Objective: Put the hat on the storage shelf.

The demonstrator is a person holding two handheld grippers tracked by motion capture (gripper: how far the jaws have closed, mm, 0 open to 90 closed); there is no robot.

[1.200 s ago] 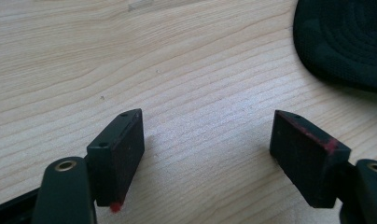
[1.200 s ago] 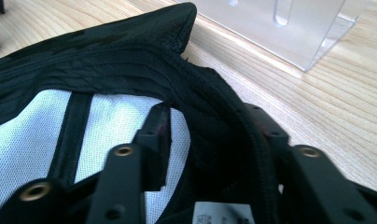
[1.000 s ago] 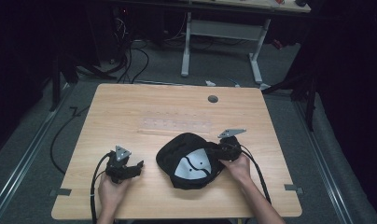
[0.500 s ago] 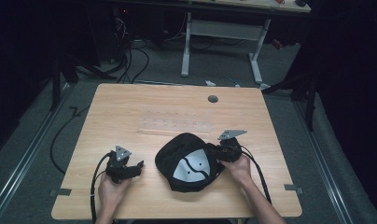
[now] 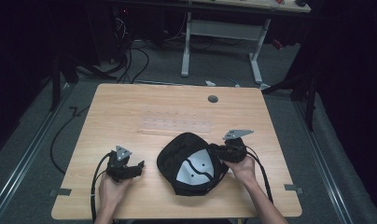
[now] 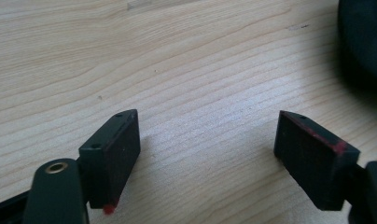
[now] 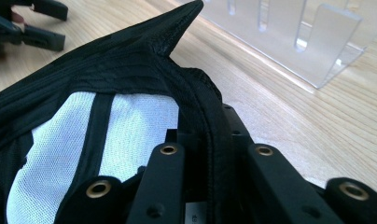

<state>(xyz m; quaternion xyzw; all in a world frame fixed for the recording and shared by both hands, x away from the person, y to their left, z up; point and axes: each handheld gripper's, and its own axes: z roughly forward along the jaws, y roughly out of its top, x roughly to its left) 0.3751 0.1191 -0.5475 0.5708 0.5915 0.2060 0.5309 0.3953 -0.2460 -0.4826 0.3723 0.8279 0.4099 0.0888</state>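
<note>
A black cap [image 5: 190,163] lies upside down on the wooden table [image 5: 177,107], its white mesh lining [image 7: 79,144] facing up. My right gripper [image 5: 219,154] is shut on the cap's right rim [image 7: 210,140], the black fabric edge pinched between its jaws. My left gripper [image 5: 133,169] rests low on the table to the left of the cap, jaws wide open with bare wood between the pads [image 6: 114,154]. The cap's dark edge [image 6: 364,42] shows at the upper right of the left gripper view.
A clear acrylic slotted rack [image 5: 175,125] lies flat behind the cap, also seen close in the right gripper view [image 7: 308,37]. A round cable hole [image 5: 212,99] sits near the table's far edge. Desk legs and cables stand on the floor beyond.
The cap and right gripper have shifted slightly; the left gripper has stayed in place.
</note>
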